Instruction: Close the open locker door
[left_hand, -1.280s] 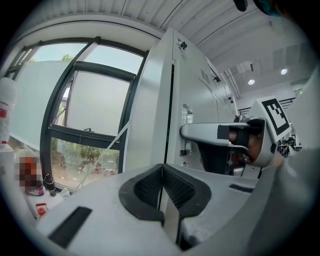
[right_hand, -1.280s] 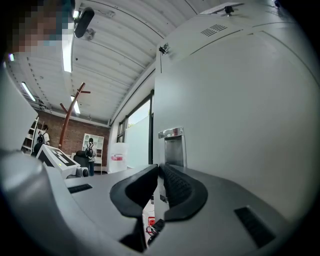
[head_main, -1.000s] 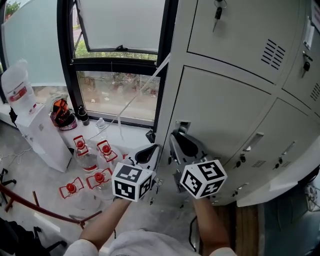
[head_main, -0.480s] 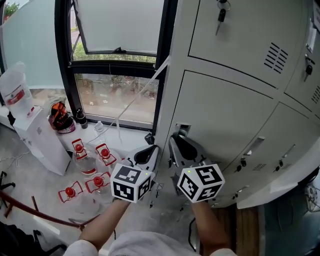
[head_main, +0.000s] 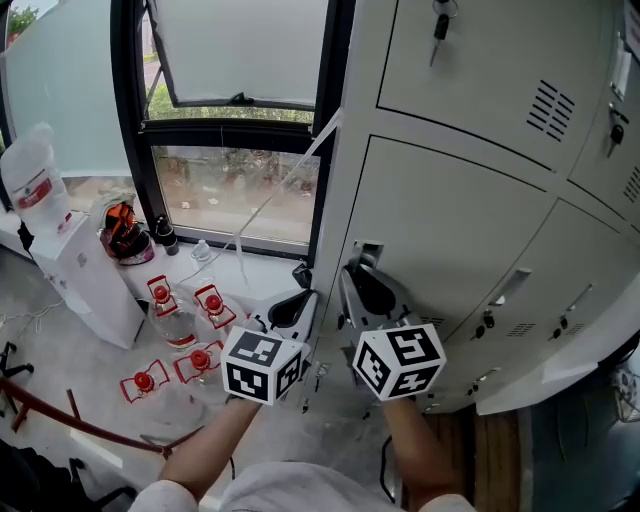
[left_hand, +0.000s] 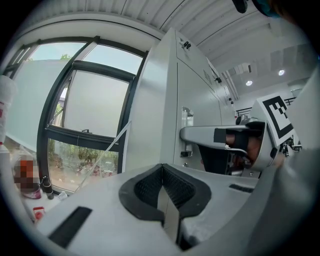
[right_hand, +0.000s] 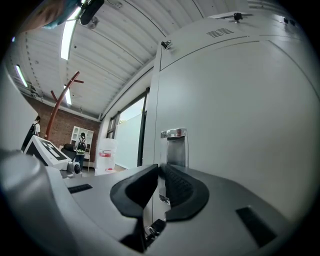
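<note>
The pale grey locker door (head_main: 450, 220) stands nearly flush with its cabinet; its free edge with a chrome handle (head_main: 365, 250) faces the window. My right gripper (head_main: 362, 285) points level at that edge just below the chrome handle (right_hand: 173, 134). In the right gripper view the door's thin edge runs between the pads, and the right gripper (right_hand: 160, 172) is shut on it. My left gripper (head_main: 295, 305) hovers beside it on the window side, apart from the locker. In the left gripper view the left gripper (left_hand: 162, 170) is shut with nothing between its pads.
More locker doors (head_main: 560, 280) continue to the right, and keys (head_main: 437, 25) hang in the upper one. A window (head_main: 235, 190) is at the left. Below it stand a water dispenser (head_main: 70, 270) and several red-capped water bottles (head_main: 175, 310) on the floor.
The right gripper's marker cube has rolled slightly and shifted a touch left. The left gripper and the door look the same.
</note>
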